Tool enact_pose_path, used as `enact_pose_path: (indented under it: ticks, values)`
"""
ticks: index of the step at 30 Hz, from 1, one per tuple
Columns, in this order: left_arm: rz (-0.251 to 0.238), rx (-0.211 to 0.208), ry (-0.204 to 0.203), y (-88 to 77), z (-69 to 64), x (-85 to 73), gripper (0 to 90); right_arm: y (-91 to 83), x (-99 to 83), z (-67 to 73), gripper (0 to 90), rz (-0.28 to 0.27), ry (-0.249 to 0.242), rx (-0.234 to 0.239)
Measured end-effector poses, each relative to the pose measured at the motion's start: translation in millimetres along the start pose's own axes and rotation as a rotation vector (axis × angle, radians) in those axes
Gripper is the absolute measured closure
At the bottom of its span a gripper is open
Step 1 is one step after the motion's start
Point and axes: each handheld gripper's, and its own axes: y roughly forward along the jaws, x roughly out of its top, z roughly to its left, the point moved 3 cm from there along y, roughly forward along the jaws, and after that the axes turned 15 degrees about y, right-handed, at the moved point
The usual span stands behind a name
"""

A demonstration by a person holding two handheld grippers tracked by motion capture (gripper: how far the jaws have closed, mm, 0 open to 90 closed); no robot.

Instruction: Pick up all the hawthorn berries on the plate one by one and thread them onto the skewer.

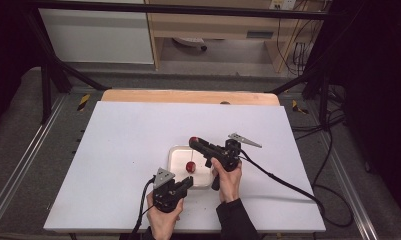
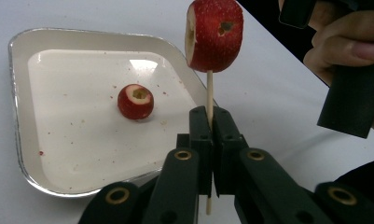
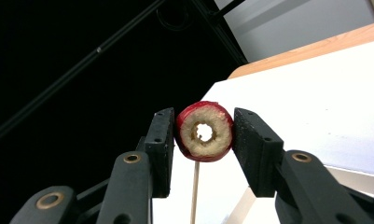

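Note:
My left gripper (image 1: 188,182) (image 2: 209,116) is shut on a thin wooden skewer (image 2: 209,91) that stands upright. A red cored fruit (image 2: 215,35) is threaded on the skewer just above the jaws. Higher up, my right gripper (image 1: 193,142) (image 3: 203,135) is shut on another red cored fruit (image 3: 204,132) (image 1: 193,140), whose hole faces the camera. The skewer's upper part (image 3: 194,191) rises to that fruit's underside. A further cored fruit (image 2: 135,101) lies in the foil tray (image 2: 17,93) (image 1: 174,150), beyond and left of the left jaws.
The tray sits near the front middle of a white board (image 1: 128,150) with a wooden strip (image 1: 188,96) along its far edge. Red crumbs dot the tray floor. A black cable (image 1: 288,185) trails right from the right gripper. Dark frame poles (image 1: 48,75) stand around the table.

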Motion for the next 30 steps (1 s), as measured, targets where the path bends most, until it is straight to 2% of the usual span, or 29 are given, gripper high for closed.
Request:
enact_pose_path:
  ticks: [5,14,21,30]
  values:
    - [-0.017,-0.010,-0.015,-3.7,0.9,2.7,88.1,-2.3,0.1,-0.6,60.1,0.038,-0.053,-0.016]
    - [-0.021,0.017,-0.006,1.9,4.2,14.8,87.9,-0.5,-8.0,-1.3,60.1,0.061,-0.034,-0.009]
    - [-0.023,0.035,0.008,3.3,8.3,16.1,87.9,0.4,-14.8,-2.9,60.0,0.091,-0.037,-0.019]
    - [-0.020,0.033,0.025,5.0,8.8,15.9,87.9,-1.5,-15.4,-2.2,59.9,0.114,-0.053,-0.029]
